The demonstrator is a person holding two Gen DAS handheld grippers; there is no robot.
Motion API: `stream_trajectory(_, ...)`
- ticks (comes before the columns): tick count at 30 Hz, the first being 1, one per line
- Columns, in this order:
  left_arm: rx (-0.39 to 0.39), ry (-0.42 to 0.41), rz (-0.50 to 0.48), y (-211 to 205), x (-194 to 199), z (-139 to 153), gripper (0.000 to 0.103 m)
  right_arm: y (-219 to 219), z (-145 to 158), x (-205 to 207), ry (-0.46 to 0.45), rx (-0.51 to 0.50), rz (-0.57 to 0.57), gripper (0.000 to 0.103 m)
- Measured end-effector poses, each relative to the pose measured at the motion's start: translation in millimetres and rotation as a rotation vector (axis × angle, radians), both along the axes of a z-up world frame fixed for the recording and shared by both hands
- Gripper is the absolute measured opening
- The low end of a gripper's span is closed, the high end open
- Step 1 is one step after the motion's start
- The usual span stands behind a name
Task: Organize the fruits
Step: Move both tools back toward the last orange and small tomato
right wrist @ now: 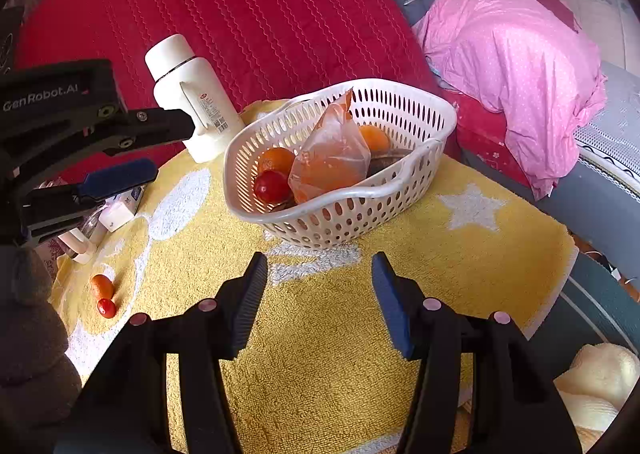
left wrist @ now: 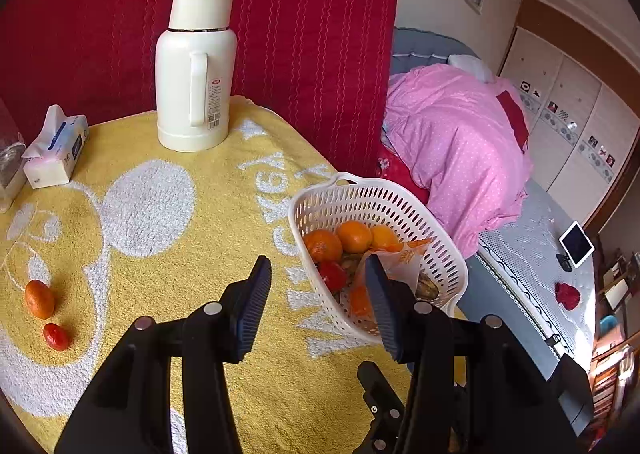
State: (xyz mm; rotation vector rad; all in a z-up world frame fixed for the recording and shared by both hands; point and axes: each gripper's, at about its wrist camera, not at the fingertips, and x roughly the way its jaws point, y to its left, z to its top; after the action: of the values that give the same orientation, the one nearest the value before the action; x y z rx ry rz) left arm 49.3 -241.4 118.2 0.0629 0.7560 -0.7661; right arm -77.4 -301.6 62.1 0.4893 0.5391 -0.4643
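A white perforated basket [left wrist: 360, 198] stands at the right of the yellow towel. It holds oranges [left wrist: 354, 236], a red fruit [left wrist: 332, 274] and a crumpled plastic bag [left wrist: 404, 262]. My left gripper [left wrist: 316, 270] hovers open at the basket's near left rim, with nothing between its pads. A small orange [left wrist: 39, 299] and a small red fruit [left wrist: 56, 336] lie loose on the towel far to the left. In the right wrist view the basket [right wrist: 340, 218] is just ahead of my right gripper [right wrist: 320, 266], which is open and empty over the towel. The left gripper [right wrist: 174, 148] shows at the left.
A white thermos [left wrist: 196, 70] and a tissue pack [left wrist: 56, 152] stand at the back of the towel [left wrist: 180, 214], against a red quilted cover. The table drops off to the right, where a bed with a pink duvet [left wrist: 452, 142] lies. A grey sleeve [right wrist: 28, 334] is at lower left.
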Motion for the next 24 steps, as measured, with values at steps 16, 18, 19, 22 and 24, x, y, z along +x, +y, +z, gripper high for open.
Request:
stream_trajectory(16, -0.004, -0.076, 0.18, 64, 6, 9, 0.049, 14, 3, 6, 0.006, -0.033, 0.073, 0.06)
stream_trajectory(18, 0.004, -0.084, 0.213, 74, 10, 9, 0.049, 17, 3, 6, 0.006, -0.042, 0.086, 0.06)
stream_trajectory(19, 0.003, -0.083, 0.226, 79, 12, 8, 0.049, 18, 4, 6, 0.005, -0.046, 0.091, 0.06)
stream_trajectory(22, 0.002, -0.082, 0.269, 96, 18, 7, 0.049, 20, 4, 7, 0.007, -0.051, 0.102, 0.06)
stream_trajectory(24, 0.005, -0.088, 0.295, 106, 20, 5, 0.049, 21, 4, 7, 0.007, -0.052, 0.106, 0.06)
